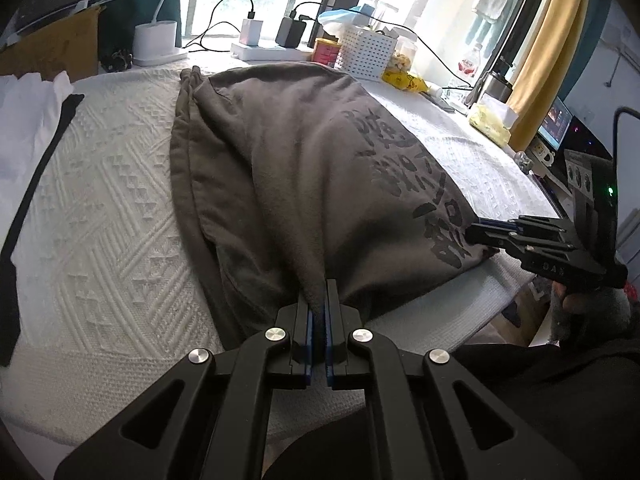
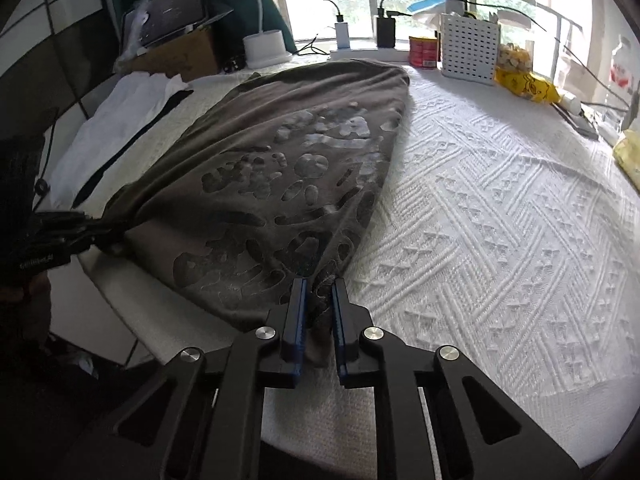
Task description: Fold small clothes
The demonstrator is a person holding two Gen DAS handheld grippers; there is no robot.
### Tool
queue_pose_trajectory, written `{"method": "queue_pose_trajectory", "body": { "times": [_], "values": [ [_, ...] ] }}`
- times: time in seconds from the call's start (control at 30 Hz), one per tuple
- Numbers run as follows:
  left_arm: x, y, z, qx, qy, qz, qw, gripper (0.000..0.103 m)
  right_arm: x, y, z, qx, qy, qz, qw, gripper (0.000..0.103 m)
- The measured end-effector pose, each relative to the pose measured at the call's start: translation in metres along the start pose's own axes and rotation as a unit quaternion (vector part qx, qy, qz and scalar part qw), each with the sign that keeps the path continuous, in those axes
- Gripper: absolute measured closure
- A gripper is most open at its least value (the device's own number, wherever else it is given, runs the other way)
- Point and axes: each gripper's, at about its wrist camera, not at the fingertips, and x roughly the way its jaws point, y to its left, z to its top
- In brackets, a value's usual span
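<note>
Left gripper (image 1: pixel 322 286): low centre of the left wrist view, jaws pressed together on a pinched fold of the brown garment's (image 1: pixel 288 168) near edge.
Right gripper (image 2: pixel 319 286): low centre of the right wrist view, jaws clamped on a bunched corner of the same garment (a narrow gap remains, filled with cloth); it also shows at the right edge of the left view, gripping the printed corner.
Garment: brown top with a dark printed pattern, lying flat across the middle of the frame and running from both grippers toward the window.
Cloth cover (image 2: pixel 500 216): white, textured, spread under the garment and bare to the right in the right view.
Other clothes (image 2: pixel 120 120): white pile with a black strip, left of the garment, touching the cover.
Clutter at the window: white perforated basket (image 2: pixel 470 48), red tin (image 2: pixel 423 51), yellow packet (image 2: pixel 528 84), two chargers with cables, along the upper edge.
Person: a dark sleeve (image 1: pixel 560 392), lower right of the left view.
</note>
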Motion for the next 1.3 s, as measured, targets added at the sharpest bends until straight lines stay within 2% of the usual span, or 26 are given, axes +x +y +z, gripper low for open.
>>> {"method": "queue_pose_trajectory", "body": {
  "times": [0.33, 0.43, 0.47, 0.5, 0.67, 0.77, 0.87, 1.1, 1.17, 1.23, 1.3],
  "values": [
    [-0.011, 0.005, -0.003, 0.006, 0.018, -0.003, 0.9998, 0.095, -0.006, -0.002, -0.01, 0.009, -0.003, 0.004, 1.0, 0.091],
    [-0.015, -0.002, -0.002, 0.02, 0.018, 0.01, 0.9996, 0.081, -0.006, -0.004, -0.011, 0.014, -0.003, 0.01, 1.0, 0.091],
    [-0.016, -0.003, 0.0, 0.021, 0.019, 0.014, 0.9995, 0.072, -0.006, -0.004, -0.011, 0.017, -0.003, 0.012, 1.0, 0.091],
    [-0.016, -0.003, 0.001, 0.019, 0.019, 0.02, 0.9994, 0.067, -0.007, -0.005, -0.012, 0.018, -0.004, 0.014, 1.0, 0.091],
    [-0.021, 0.0, 0.018, 0.003, 0.009, 0.054, 0.9985, 0.066, -0.006, -0.009, -0.011, 0.022, -0.001, 0.027, 0.999, 0.091],
    [-0.027, 0.0, 0.028, -0.001, -0.004, 0.055, 0.9985, 0.065, -0.006, -0.013, -0.009, 0.026, 0.005, 0.035, 0.999, 0.091],
    [-0.026, 0.006, 0.039, -0.016, -0.018, 0.057, 0.9981, 0.046, -0.005, -0.015, -0.007, 0.03, 0.012, 0.04, 0.999, 0.091],
    [-0.001, 0.022, 0.068, -0.04, -0.013, 0.076, 0.9962, 0.046, -0.004, -0.027, 0.005, 0.033, 0.036, 0.051, 0.998, 0.091],
    [0.007, 0.026, 0.077, -0.044, -0.005, 0.075, 0.9962, 0.046, -0.006, -0.029, 0.009, 0.033, 0.033, 0.048, 0.998, 0.082],
    [0.012, 0.028, 0.083, -0.043, -0.003, 0.076, 0.9962, 0.046, -0.008, -0.033, 0.013, 0.038, 0.029, 0.047, 0.998, 0.063],
    [0.017, 0.03, 0.089, -0.043, -0.002, 0.075, 0.9963, 0.046, -0.009, -0.041, 0.02, 0.047, 0.022, 0.045, 0.998, 0.053]
  ]
}}
